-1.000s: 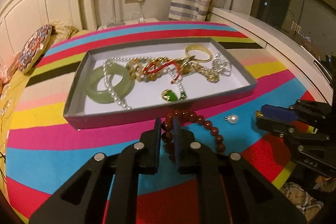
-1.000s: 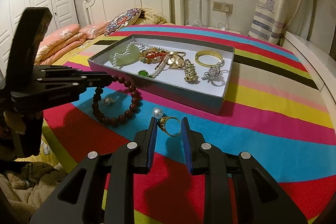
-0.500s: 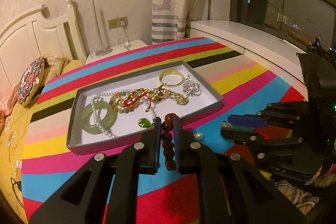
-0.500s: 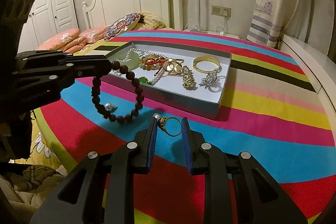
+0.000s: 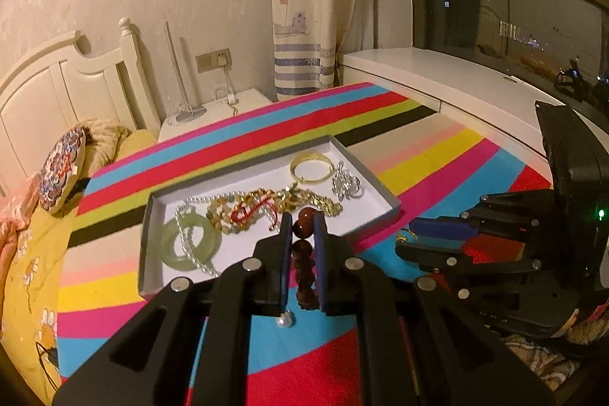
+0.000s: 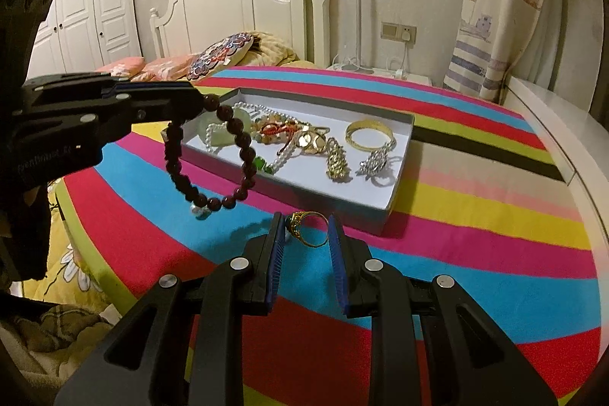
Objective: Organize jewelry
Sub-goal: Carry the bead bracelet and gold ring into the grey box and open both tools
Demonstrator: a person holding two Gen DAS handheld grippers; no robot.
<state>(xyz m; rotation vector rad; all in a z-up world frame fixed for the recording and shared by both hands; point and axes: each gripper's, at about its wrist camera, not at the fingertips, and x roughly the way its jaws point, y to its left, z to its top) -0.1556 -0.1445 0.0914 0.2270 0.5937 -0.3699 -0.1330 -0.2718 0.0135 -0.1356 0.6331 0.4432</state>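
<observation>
My left gripper (image 5: 302, 221) is shut on a dark red bead bracelet (image 5: 303, 255) and holds it in the air near the front left corner of the grey tray (image 5: 384, 193). The bracelet (image 6: 243, 155) hangs as a loop from that gripper (image 6: 198, 101) in the right wrist view. My right gripper (image 6: 306, 229) is shut on a gold ring (image 6: 306, 229) with a green stone, held near the striped cloth in front of the tray (image 6: 396, 193). The tray holds a jade bangle (image 5: 188, 240), pearl strands, a gold bangle (image 6: 368, 134) and other pieces.
A loose pearl earring (image 5: 284, 320) lies on the blue stripe below the bracelet; it also shows in the right wrist view (image 6: 198, 211). The striped cloth covers a bed with pillows (image 6: 220, 58) and a white headboard. A white window ledge (image 5: 456, 82) runs along the right.
My left gripper has lifted the bead bracelet off the cloth and carried it up toward the tray. The right gripper has stayed closed on the gold ring and risen slightly.
</observation>
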